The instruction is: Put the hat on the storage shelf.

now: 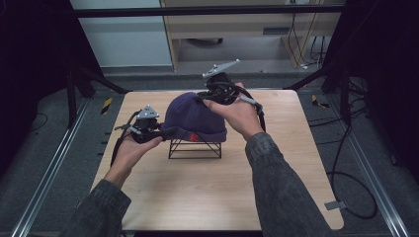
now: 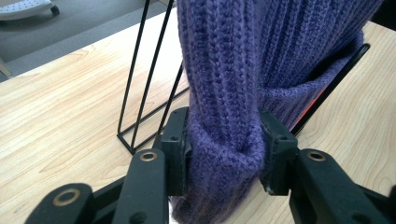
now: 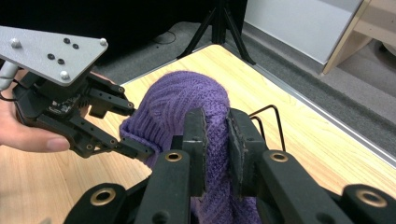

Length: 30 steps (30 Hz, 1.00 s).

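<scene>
Tongs on my left [image 2: 224, 154] are clenching the folded brim of the purple ribbed knit beanie [image 1: 194, 117]; right tongs [image 3: 215, 135] are pinching its crown, keeping it draped over the black wire stand [image 1: 195, 148] on the wooden desk [image 1: 207, 192].

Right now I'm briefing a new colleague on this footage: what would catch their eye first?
A purple knit beanie sits on a black wire stand mid-table. The left gripper pinches the beanie's folded brim, and the right gripper clamps a fold of knit near the crown. Both hands hold it from opposite sides over the pale wooden table.
</scene>
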Tool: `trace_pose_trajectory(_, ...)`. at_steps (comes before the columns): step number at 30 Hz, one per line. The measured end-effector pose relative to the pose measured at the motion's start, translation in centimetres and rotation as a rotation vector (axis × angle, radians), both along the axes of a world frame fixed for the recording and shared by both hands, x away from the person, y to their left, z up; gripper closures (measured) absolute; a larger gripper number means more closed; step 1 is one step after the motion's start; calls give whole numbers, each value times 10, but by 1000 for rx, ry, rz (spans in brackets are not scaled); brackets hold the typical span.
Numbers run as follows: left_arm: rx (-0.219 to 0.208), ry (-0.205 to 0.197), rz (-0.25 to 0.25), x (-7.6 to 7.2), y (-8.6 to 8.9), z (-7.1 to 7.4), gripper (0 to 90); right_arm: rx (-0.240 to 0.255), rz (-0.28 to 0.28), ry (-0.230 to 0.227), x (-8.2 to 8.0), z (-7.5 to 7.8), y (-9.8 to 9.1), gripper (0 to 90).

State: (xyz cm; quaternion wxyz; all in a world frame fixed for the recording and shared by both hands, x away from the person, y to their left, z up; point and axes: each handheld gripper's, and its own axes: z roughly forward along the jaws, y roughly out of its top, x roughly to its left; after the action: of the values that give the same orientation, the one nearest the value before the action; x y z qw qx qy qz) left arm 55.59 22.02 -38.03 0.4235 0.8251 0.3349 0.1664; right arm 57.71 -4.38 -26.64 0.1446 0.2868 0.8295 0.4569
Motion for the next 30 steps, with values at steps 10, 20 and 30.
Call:
trace_pose_trajectory(10, 5, 21, 3, 1, 3, -11, 589, -18, 14, 16, -1, -10, 4, 787)
trace_pose_trajectory(20, 0, 48, 19, 1, 8, -24, 573, -46, 35, 29, -3, -21, 14, 787)
trace_pose_trajectory(30, 3, 71, 26, 2, 13, -36, 570, -79, 48, 45, -3, -35, 23, 787)
